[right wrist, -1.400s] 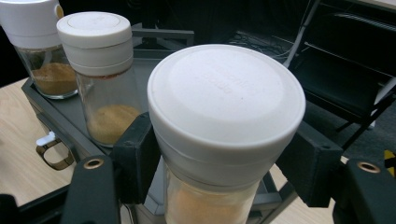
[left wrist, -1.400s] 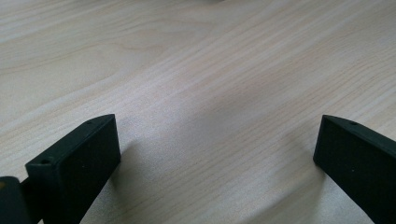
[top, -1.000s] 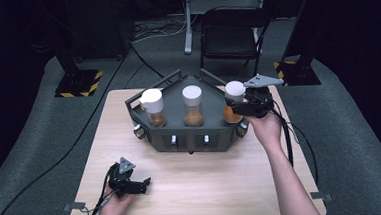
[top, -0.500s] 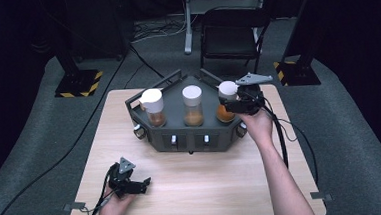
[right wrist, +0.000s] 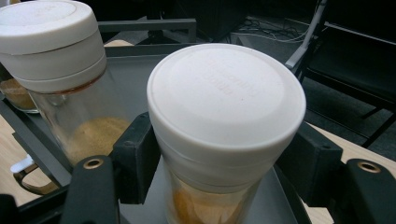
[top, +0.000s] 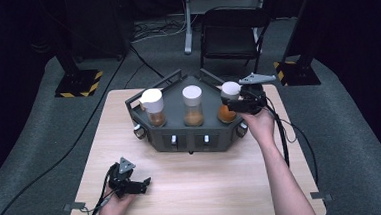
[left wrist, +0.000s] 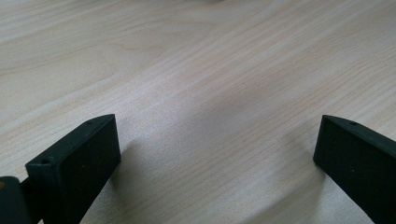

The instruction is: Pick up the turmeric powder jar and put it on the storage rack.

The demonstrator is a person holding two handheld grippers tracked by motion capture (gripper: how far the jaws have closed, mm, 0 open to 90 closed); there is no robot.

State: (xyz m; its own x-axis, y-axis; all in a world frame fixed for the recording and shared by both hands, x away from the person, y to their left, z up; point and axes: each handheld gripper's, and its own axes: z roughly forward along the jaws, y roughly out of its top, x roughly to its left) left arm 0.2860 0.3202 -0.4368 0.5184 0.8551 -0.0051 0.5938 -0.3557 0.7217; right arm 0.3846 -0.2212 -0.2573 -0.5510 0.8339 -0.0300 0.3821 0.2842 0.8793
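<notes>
Between the right gripper's (right wrist: 224, 172) jaws, clamped just under its white lid, stands the rightmost jar (right wrist: 224, 140) of orange powder, upright on the dark rack (top: 180, 133). Since a second ago, jar and gripper have shifted slightly left toward the middle jar (top: 193, 106).

Lab-like recording studio (black drapes (top: 19, 38), carpet (top: 39, 131), stand bases (top: 79, 83))
</notes>
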